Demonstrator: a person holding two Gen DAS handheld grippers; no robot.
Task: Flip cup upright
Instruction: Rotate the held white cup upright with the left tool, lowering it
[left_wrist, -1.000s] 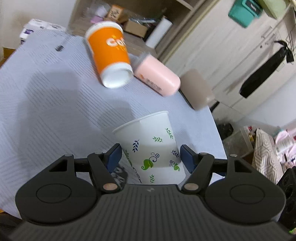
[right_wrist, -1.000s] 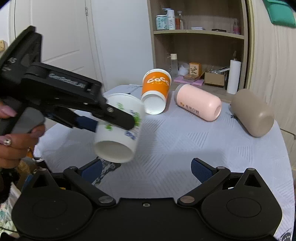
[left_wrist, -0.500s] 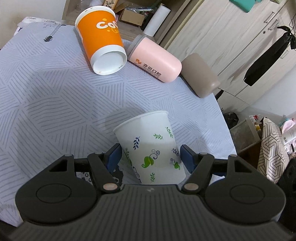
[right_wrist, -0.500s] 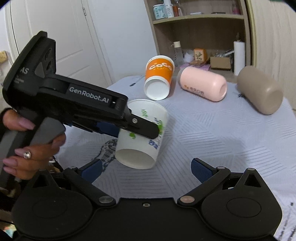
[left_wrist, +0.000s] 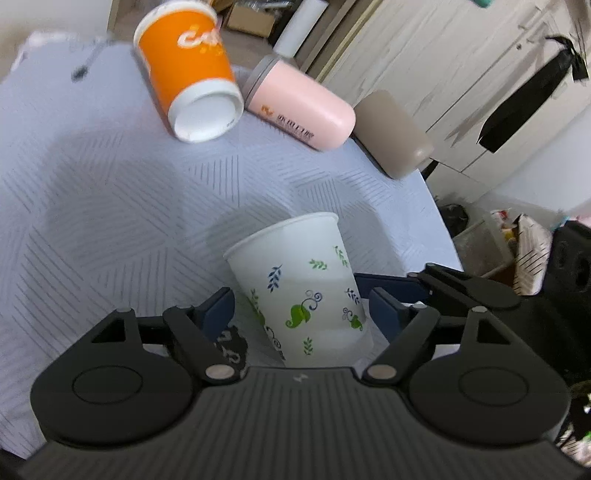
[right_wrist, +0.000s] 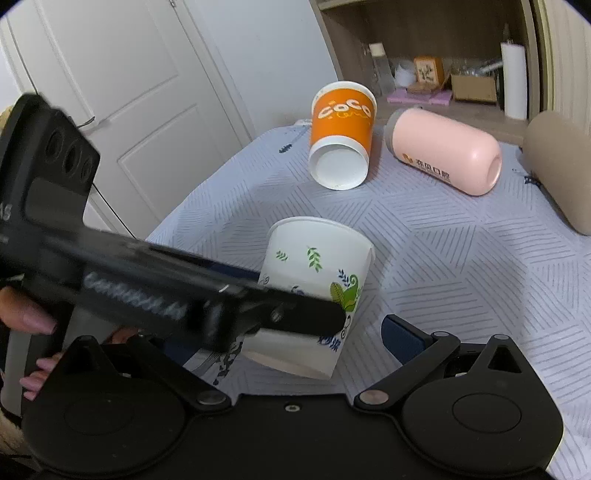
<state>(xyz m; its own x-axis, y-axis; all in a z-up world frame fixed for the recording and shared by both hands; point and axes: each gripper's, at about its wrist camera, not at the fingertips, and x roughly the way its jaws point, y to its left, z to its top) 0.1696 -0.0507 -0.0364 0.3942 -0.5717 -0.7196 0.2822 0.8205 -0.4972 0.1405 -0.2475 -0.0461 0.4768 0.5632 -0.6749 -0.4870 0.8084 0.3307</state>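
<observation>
Here, the left gripper (left_wrist: 300, 308) brackets a leaf-printed paper cup (left_wrist: 301, 284), pads spread just clear of its walls (contact on either side is hard to confirm). The cup stands mouth-up, slightly tilted, on the striped tablecloth (left_wrist: 92, 206). The right gripper (right_wrist: 295, 332) waits open and empty beside it. Behind lie an orange cup (left_wrist: 188, 70), a pink tumbler (left_wrist: 299, 107) and a beige tumbler (left_wrist: 393, 134), all on their sides. A careless withdrawal could clip the light cup and topple it again.

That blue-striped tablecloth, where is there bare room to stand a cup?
The striped tablecloth lies bare left of the white leaf-print paper cup, and between it and the orange paper cup. The far edge is crowded: orange cup, pink tumbler, beige tumbler.
</observation>
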